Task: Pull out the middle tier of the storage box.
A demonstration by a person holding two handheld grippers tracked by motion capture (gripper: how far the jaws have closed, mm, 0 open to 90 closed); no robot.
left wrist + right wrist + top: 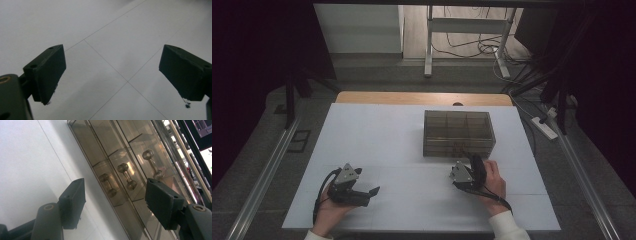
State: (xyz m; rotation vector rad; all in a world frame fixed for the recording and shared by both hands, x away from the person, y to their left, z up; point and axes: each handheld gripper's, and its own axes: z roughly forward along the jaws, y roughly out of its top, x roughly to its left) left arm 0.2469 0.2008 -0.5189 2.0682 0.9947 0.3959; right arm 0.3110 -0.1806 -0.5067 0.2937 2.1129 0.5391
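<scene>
While our left hand-held gripper [371, 192] gapes over bare desk [387, 140], our right hand-held gripper [115, 202], jaws apart, faces a smoky drawer box [458, 133] just ahead

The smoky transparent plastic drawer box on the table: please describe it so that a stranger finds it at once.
On the white table, look at the far right part, just beyond the right gripper. There stands the smoky transparent plastic drawer box. It is the table's one boxy container, with see-through brown walls, inner dividers and small dumbbell-shaped handles on its front.
</scene>
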